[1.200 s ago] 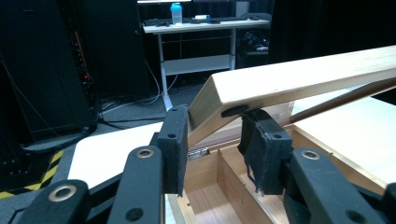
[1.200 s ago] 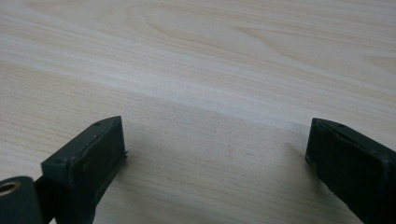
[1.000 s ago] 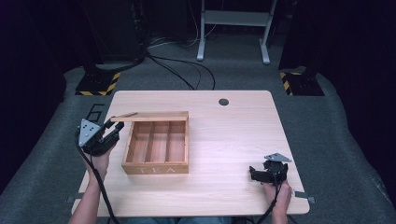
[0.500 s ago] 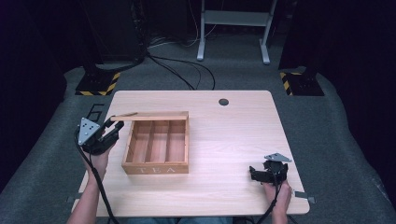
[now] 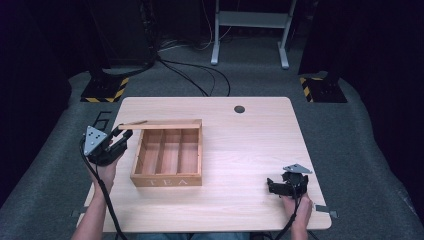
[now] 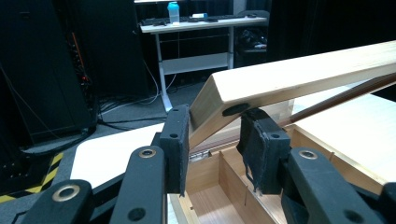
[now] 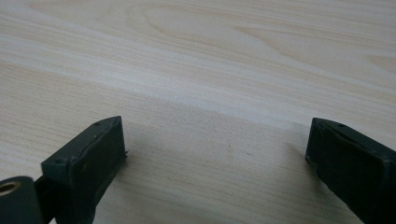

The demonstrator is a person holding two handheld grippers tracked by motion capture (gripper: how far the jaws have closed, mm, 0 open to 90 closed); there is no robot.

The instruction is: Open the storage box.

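From above, my left hand-held gripper (image 5: 121,138) sits near the counter's (image 5: 250,145) left edge, pinching the left end of the lid (image 5: 165,123) of the tea box (image 5: 167,160). The box stands left of the counter's middle, its three compartments showing. My right hand-held gripper (image 5: 274,186) rests by the near right corner, well apart from the box.

Along my left jaws, the pads clamp the lid's corner (image 6: 219,100), which is tilted up over the box (image 6: 224,186).

Along my right jaws, they stand spread over bare counter (image 7: 210,84), holding nothing.
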